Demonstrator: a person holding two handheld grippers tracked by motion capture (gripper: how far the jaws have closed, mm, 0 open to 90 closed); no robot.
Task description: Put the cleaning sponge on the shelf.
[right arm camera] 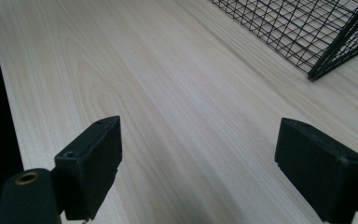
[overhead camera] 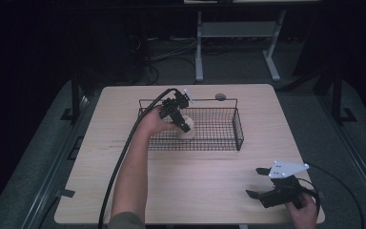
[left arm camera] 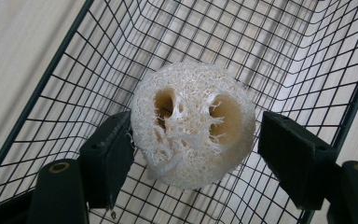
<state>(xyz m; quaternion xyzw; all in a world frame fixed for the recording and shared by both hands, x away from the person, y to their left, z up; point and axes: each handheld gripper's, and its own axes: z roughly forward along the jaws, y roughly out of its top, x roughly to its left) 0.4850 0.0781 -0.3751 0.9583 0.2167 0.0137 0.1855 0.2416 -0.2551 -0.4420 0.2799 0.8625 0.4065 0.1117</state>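
Note:
A pale round loofah sponge rests on the floor of a black wire basket. My left gripper reaches down into the basket with the loofah between its jaws. The left jaw touches the sponge's edge and the right jaw stands a small gap off it, so the gripper is open. My right gripper hovers low over the table's near right corner, open and holding nothing. In the right gripper view its jaws frame bare wood, with a corner of the basket at the top right.
The light wooden table ends close behind the right gripper at the front and right edges. A small round grey object lies behind the basket. The left cable trails along the forearm. Dark floor and a table frame lie beyond.

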